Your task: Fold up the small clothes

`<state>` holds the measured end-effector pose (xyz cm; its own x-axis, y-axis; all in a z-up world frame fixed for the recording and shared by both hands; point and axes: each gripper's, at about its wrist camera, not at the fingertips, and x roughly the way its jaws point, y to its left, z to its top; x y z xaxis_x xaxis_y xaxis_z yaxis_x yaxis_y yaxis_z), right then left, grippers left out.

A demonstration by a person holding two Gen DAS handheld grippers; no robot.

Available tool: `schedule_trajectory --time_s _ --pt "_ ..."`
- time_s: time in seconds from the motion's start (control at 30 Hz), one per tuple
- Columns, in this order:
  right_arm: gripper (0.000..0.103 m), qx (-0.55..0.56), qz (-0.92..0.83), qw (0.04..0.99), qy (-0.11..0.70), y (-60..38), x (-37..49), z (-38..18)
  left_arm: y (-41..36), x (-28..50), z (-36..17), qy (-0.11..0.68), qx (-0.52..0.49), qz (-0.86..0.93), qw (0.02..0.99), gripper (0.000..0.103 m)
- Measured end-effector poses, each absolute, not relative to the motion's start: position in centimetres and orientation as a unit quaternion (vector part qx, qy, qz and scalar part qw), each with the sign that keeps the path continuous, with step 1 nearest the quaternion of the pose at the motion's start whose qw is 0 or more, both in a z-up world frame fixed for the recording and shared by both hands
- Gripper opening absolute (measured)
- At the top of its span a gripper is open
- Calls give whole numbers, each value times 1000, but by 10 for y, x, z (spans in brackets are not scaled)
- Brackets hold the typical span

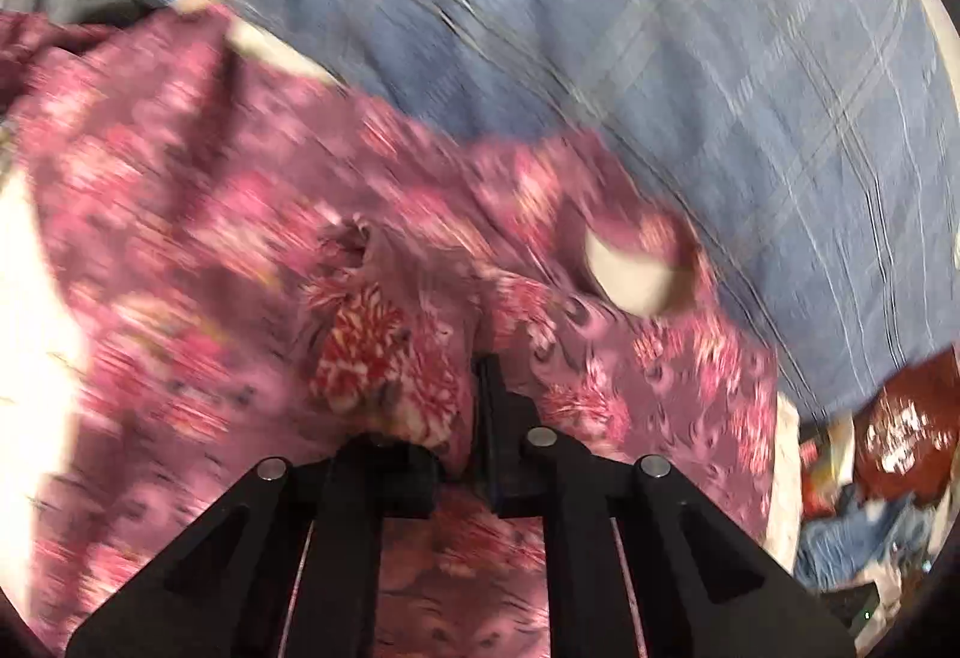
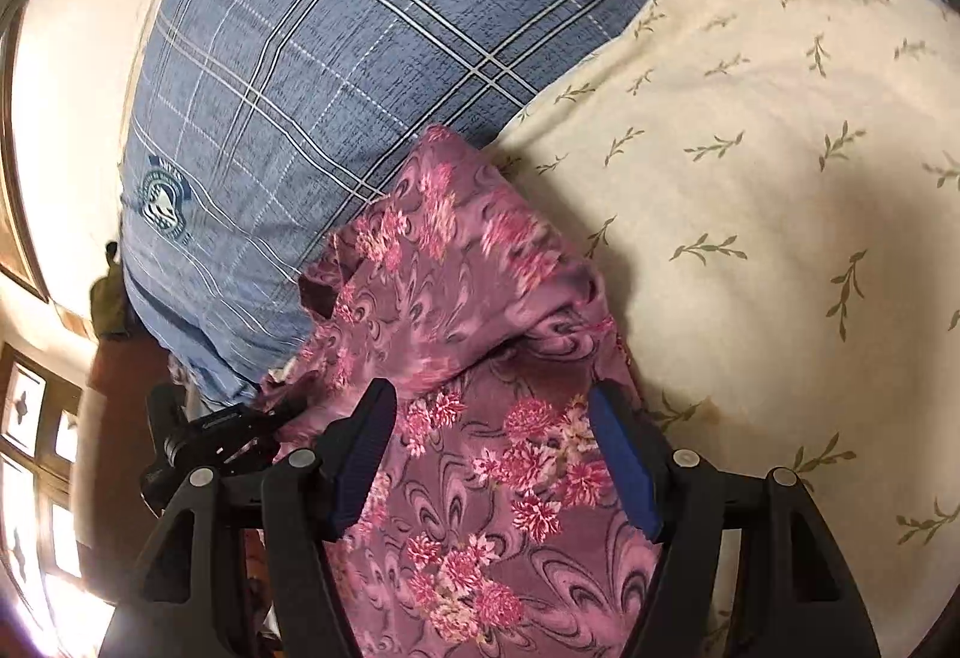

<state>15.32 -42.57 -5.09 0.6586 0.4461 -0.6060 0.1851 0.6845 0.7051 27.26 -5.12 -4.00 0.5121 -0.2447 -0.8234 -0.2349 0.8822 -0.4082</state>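
Black linkage arms fill the bottom of the left wrist view, where the left gripper [image 1: 474, 418] is pinched tight on a bunched fold of the maroon floral garment [image 1: 252, 214]; one fingertip is buried in the cloth and only the other dark finger [image 1: 489, 394] shows. Motion blur smears most of this frame, so the print reads clearly only near the jaws. A pale patch [image 1: 630, 274] at centre right shows through the folds, and what it is cannot be told. The blue plaid bedcover [image 1: 660, 57] stretches across the top, and a heap of clutter [image 1: 888, 448] at the lower right edge is too blurred to name. In the sharper right wrist view, the right gripper [image 2: 492, 454] stands open, its blue-padded fingers [image 2: 360, 454] set wide on either side of the garment [image 2: 480, 358] without pressing it; the cloth runs up the middle of the frame between them. It lies where the bedcover [image 2: 312, 57] at upper left meets a cream leaf-print blanket [image 2: 750, 178] at right. The left gripper [image 2: 282, 409] appears at lower left, biting the garment's edge, its body partly cut off behind the right gripper's arm.
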Motion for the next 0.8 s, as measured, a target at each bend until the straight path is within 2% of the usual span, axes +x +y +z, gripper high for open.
schedule_trajectory --time_s 0.2,0.23,0.37,0.4,0.47,0.5,0.63,0.73,0.8 --pt "70 470 126 782 389 -425 158 -63 -20 257 -27 477 -269 9 837 8" --pt "72 481 134 776 386 -422 160 -65 -21 257 -28 480 -268 7 835 8" --pt "73 474 111 786 382 -406 174 -63 -17 256 -32 487 -272 7 830 8" --pt "70 475 86 793 372 -407 177 -61 -19 256 -34 489 -271 7 829 8" --pt "24 484 56 789 374 -410 183 -62 -18 252 -32 492 -269 4 828 9" --pt "6 480 47 788 382 -413 188 -60 -20 250 -31 493 -265 0 829 9" --pt "4 451 -8 827 337 -437 171 -45 -44 254 -49 524 -225 -25 821 16" --pt "2 457 -13 799 391 -443 175 -74 -52 254 -60 532 -201 -23 822 16" --pt "8 459 0 797 392 -444 169 -70 -48 248 -55 540 -192 -44 818 19"
